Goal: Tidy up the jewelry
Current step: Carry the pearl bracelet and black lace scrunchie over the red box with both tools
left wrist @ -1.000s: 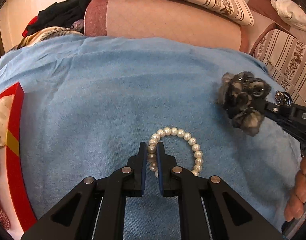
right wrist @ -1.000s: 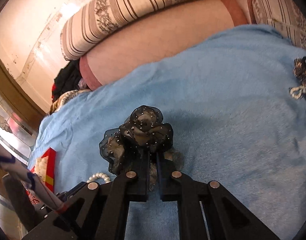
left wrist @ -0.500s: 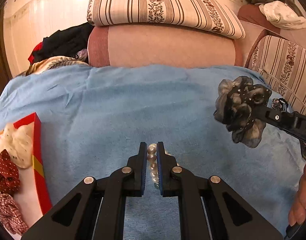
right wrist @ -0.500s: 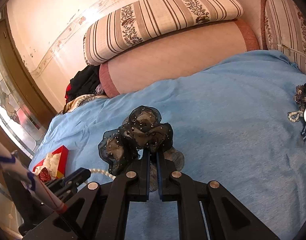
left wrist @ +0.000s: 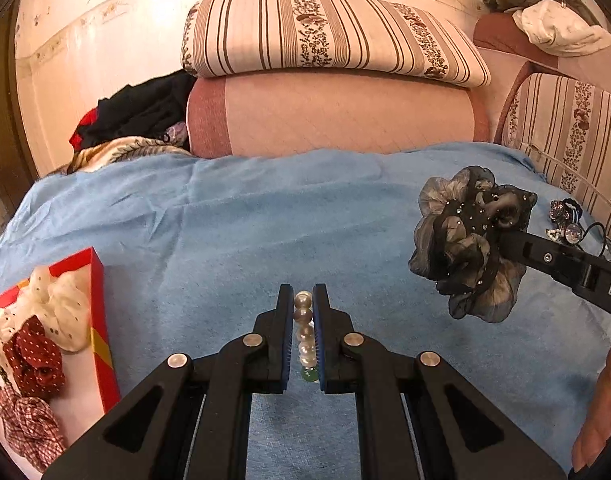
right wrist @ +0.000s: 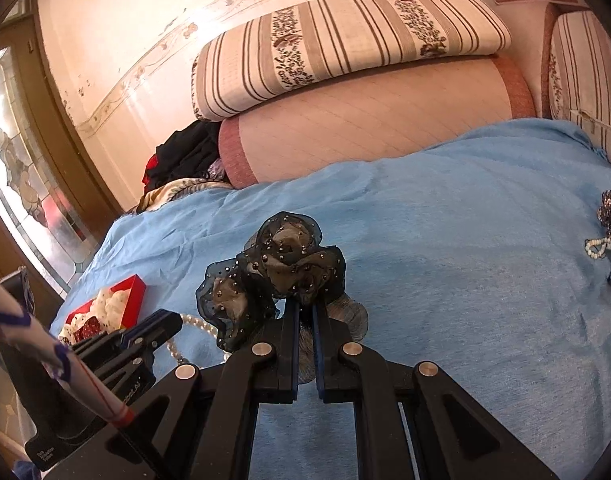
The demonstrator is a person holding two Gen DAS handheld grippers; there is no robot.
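Fingers of the left gripper (left wrist: pixel 303 312) are pinched tight on a pearl bracelet (left wrist: pixel 304 334), which hangs in a line between them above the blue blanket (left wrist: pixel 233 236). This gripper points forward and tips down toward the bed. On the right, the right gripper (right wrist: pixel 304 320) is squeezed shut on a black sparkly scrunchie (right wrist: pixel 281 268) and holds it up off the blanket, also tipped down a bit. A red box (left wrist: pixel 99 320) with other scrunchies sits at the left edge. More jewelry (right wrist: pixel 609 236) lies far off on the right side of the blanket. A striped cushion (left wrist: pixel 325 36) rests on a pink bolster behind.
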